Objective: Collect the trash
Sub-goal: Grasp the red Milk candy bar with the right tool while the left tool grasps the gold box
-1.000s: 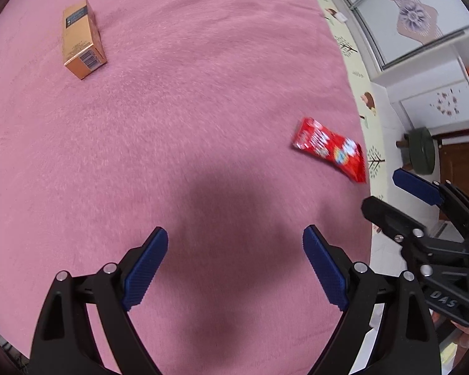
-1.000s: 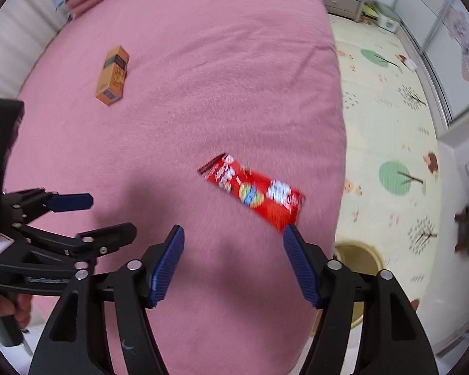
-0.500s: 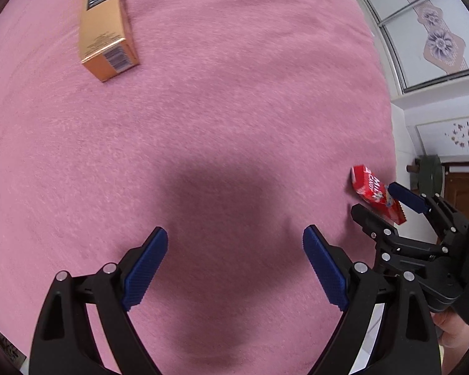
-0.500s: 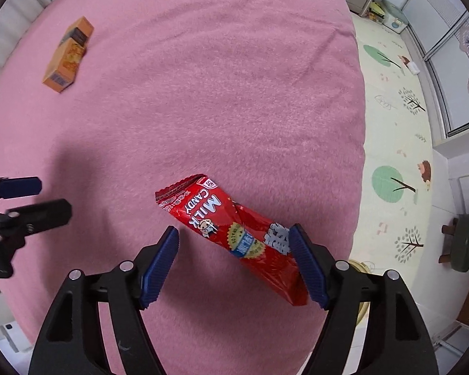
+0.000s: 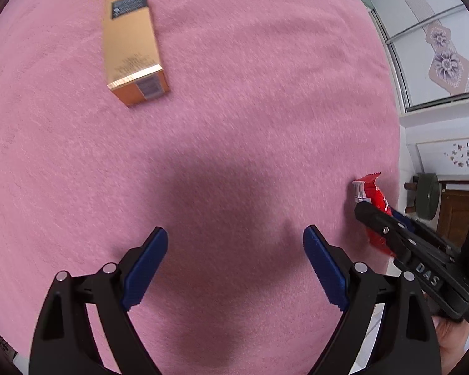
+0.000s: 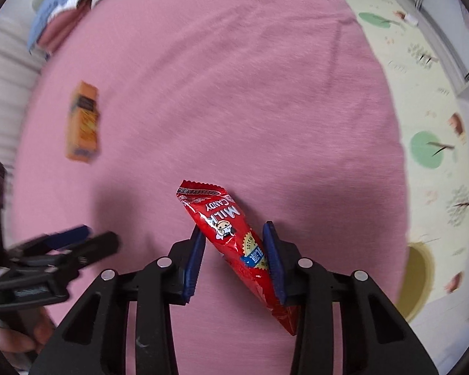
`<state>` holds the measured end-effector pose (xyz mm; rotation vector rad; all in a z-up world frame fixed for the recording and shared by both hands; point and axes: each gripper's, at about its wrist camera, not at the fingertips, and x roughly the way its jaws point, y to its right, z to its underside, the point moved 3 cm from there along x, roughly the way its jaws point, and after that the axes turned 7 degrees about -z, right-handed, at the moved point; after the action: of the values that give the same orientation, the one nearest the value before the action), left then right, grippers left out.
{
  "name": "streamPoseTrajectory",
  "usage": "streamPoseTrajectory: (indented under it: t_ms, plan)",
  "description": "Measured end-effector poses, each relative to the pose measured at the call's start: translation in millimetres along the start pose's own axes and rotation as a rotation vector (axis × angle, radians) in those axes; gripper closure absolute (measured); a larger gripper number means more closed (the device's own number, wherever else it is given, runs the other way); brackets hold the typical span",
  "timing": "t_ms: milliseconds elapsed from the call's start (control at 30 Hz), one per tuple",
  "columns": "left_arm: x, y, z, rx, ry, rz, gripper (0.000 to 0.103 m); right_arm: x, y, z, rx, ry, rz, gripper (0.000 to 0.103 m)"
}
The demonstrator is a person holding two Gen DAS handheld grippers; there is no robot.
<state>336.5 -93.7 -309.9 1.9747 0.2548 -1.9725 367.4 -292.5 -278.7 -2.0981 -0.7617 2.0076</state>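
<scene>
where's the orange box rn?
Orange box lies on the pink bedspread, upper left in the left wrist view, ahead of the open left gripper and untouched.

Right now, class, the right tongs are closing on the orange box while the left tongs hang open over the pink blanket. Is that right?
Not quite. The right tongs are closing on the red candy wrapper, not the orange box, which lies untouched farther up the pink blanket. The right wrist view shows it. The left tongs do hang open over the blanket.
</scene>
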Motion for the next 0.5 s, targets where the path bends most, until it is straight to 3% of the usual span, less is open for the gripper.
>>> streamPoseTrajectory:
  t_ms: [233, 500]
  plan:
    - [-16.3, -25.8, -39.6, -0.047, 0.040, -0.058, 0.015, 4.0, -24.2, -13.4, 0.123, 0.018, -0.206, 0.066]
    - [-24.8, -55.2, -103.3, -0.109, 0.086, -0.140, 0.015, 4.7, -53.7, -25.6, 0.144, 0.042, -0.265, 0.066]
